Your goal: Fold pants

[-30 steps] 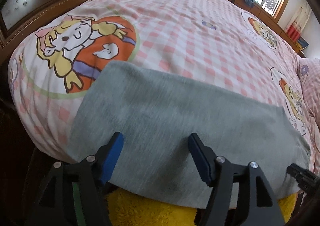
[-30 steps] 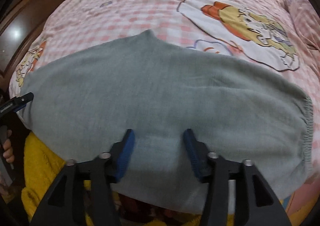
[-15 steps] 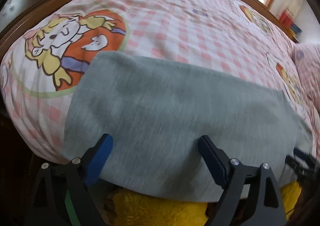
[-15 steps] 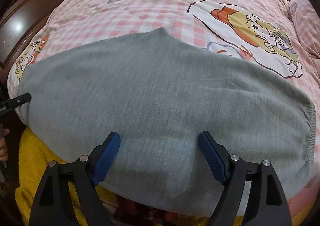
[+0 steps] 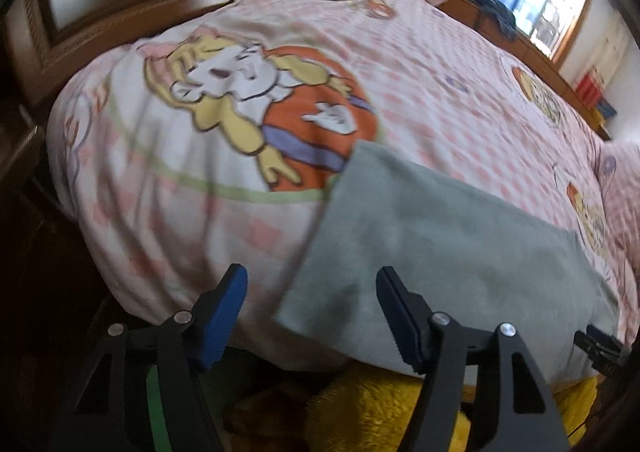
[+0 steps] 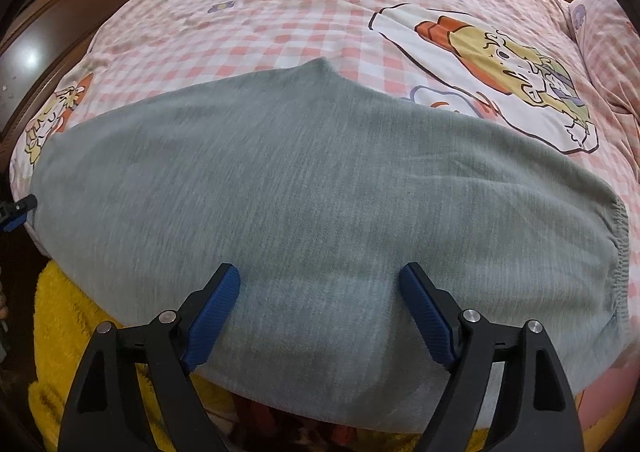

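Note:
Grey pants [image 6: 320, 180] lie flat on the pink checked bed cover, folded lengthwise, with the elastic waistband [image 6: 618, 248] at the right and the crotch point [image 6: 322, 64] at the far side. My right gripper [image 6: 320, 292] is open and empty over the near edge of the pants. My left gripper [image 5: 312, 292] is open and empty, straddling the left end of the pants [image 5: 448, 252], with its left finger over bare cover.
The bed cover [image 6: 304, 12] carries cartoon prints. A dark wooden bed frame [image 5: 100, 32] runs along the left. A yellow fluffy fabric [image 6: 68, 316] lies below the bed's near edge. A pillow [image 6: 600, 24] is at the far right.
Both grippers have opened wider. The left gripper has swung to the left, toward the leg end of the pants. The right gripper has stayed over the near edge.

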The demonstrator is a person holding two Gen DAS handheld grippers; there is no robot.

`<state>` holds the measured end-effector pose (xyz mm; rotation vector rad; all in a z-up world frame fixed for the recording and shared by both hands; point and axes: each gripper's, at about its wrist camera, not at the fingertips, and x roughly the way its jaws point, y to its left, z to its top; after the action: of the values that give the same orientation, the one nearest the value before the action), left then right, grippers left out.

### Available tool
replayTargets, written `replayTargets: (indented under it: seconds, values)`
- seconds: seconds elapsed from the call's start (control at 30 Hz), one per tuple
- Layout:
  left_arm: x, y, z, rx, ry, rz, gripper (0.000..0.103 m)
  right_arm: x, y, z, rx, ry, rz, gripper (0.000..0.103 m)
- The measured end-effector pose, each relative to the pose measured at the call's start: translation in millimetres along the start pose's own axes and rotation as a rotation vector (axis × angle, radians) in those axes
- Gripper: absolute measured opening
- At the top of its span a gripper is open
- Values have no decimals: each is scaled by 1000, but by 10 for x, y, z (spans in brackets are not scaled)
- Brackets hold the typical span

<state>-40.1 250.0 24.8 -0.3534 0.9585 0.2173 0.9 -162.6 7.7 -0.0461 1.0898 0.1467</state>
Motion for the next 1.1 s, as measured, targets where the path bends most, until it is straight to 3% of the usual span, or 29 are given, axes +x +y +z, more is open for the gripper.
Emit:
replayTargets:
  seconds: [0.17, 0.23, 0.3, 0.47, 0.57, 0.67, 0.73, 0.9, 1.1]
  values:
    - [120, 112, -79, -56, 20, -24, 71, 13, 21, 8, 0, -1, -12, 87]
    - [130, 91, -118, -71, 18, -73, 69, 18, 26, 8, 0, -1, -14, 88]
    - [106, 22, -154, -68, 8, -121, 46, 20, 29, 8, 0, -2, -16, 88]
    - [-61, -128, -202, -13, -55, -162, 28, 20, 28, 9, -1, -2, -16, 90]
    - [-116, -177, -191, 8, -87, -164, 28, 17, 31, 7, 0, -2, -15, 90]
    - [-1, -143, -172, -4, -74, -79, 28, 25, 31, 14, -2, -4, -11, 90]
    - [70, -51, -177, -46, -68, -78, 33, 22, 31, 10, -2, -4, -12, 90]
    - [129, 81, -215, -117, -82, -62, 59, 26, 31, 14, -6, -7, -15, 91]
    - [168, 133, -263, -180, -79, -83, 63, 34, 37, 15, -12, -10, -20, 93]
